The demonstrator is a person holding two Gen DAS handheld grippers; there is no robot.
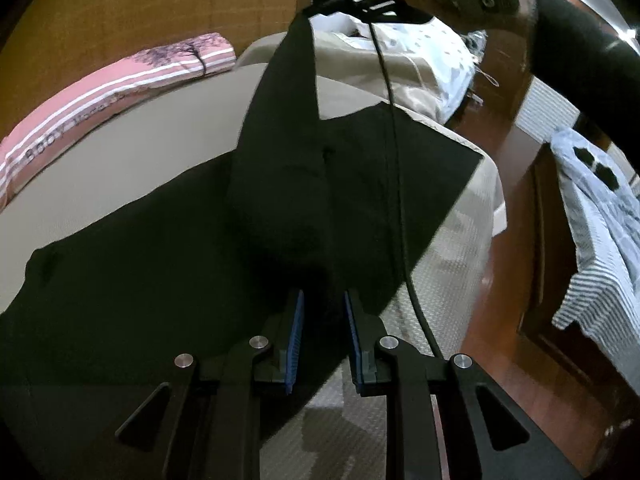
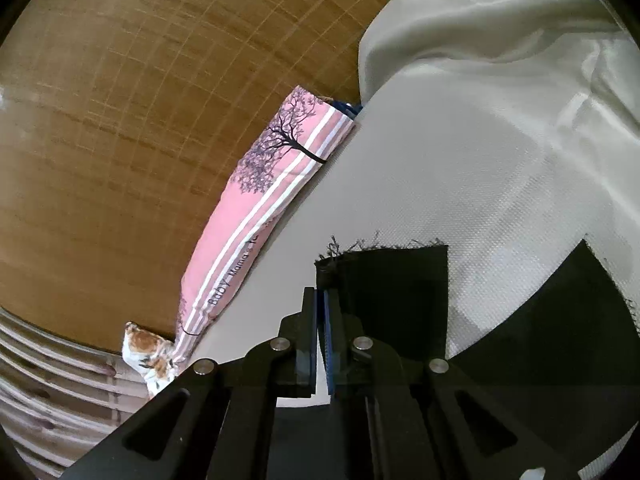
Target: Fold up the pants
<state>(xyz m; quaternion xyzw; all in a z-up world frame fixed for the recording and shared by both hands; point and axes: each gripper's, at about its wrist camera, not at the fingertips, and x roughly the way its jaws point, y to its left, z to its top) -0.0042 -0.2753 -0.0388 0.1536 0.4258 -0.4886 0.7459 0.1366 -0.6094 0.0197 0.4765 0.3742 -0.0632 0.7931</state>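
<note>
Black pants (image 1: 160, 264) lie spread on a beige bed (image 1: 120, 160). My left gripper (image 1: 323, 300) hovers over the pants near the bed's right edge, jaws a little apart and nothing between them. My right gripper (image 1: 320, 8) shows at the top of the left wrist view, lifting one pant leg (image 1: 288, 100) up off the bed. In the right wrist view the right gripper (image 2: 322, 296) is shut on the frayed hem of the pant leg (image 2: 392, 280). The other part of the pants (image 2: 560, 340) lies on the bed at lower right.
A pink striped pillow (image 1: 100, 92) lies along the wooden headboard (image 2: 140, 120). A rumpled beige blanket (image 2: 500, 60) is piled at the bed's far end. A black cable (image 1: 394, 160) hangs across the left wrist view. Red wooden floor (image 1: 512, 280) and striped laundry (image 1: 592, 248) are at right.
</note>
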